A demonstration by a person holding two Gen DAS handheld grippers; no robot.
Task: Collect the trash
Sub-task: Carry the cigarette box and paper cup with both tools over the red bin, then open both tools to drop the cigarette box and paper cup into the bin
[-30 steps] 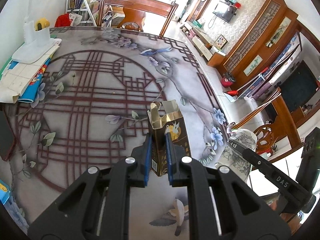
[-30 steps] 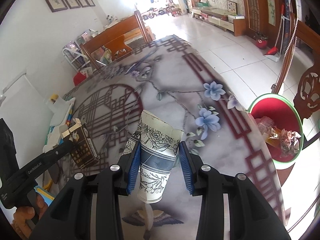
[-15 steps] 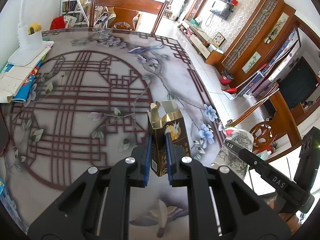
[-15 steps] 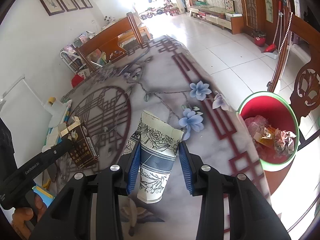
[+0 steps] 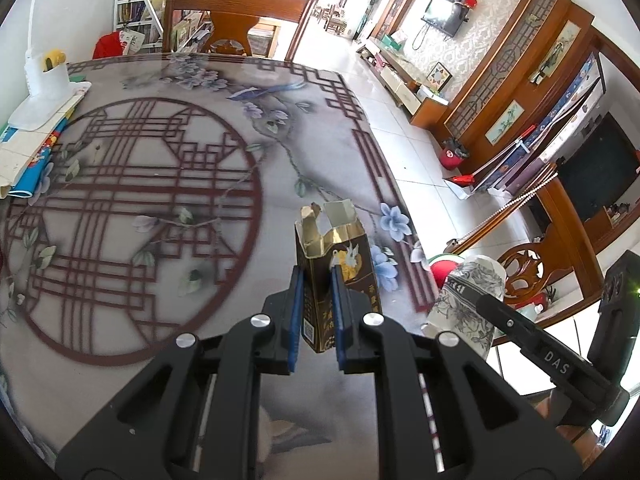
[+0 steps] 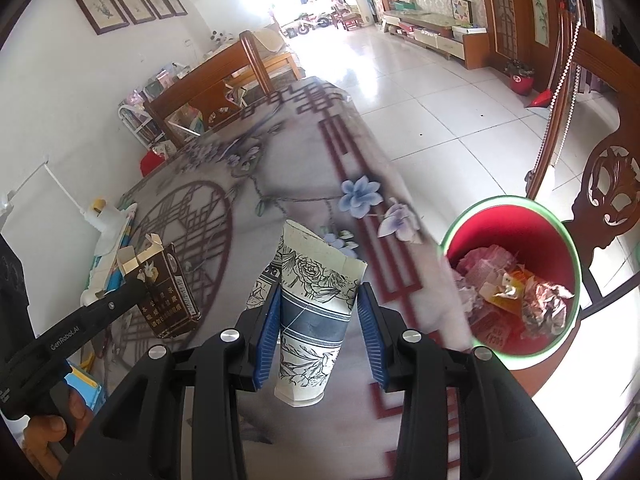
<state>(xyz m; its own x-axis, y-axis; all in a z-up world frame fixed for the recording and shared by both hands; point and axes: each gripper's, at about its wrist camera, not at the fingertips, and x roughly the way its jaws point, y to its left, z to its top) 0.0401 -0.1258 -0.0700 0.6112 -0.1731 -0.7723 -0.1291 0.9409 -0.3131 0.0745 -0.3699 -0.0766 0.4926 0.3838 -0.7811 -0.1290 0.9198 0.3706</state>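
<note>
Two items held: left gripper fingers clenched on torn carton, right gripper fingers clenched on crushed paper cup. Both carried rightward since a second ago; surface edge now under cup. Beyond edge: red bin, open top, now closer; chair crowds its far side.

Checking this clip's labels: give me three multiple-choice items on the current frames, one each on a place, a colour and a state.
1. Where is the red waste bin with the green rim?
A. on the table
B. on the floor past the table's edge
C. on a chair

2. What colour are the pads on the right gripper?
A. blue
B. yellow
C. white

3. What state is the dark brown and gold cigarette box in?
A. sealed on the table
B. in the bin
C. torn open, clamped in the left gripper

B: the bin stands beyond the table edge.
A: both pads are blue.
C: its top is ripped.
</note>
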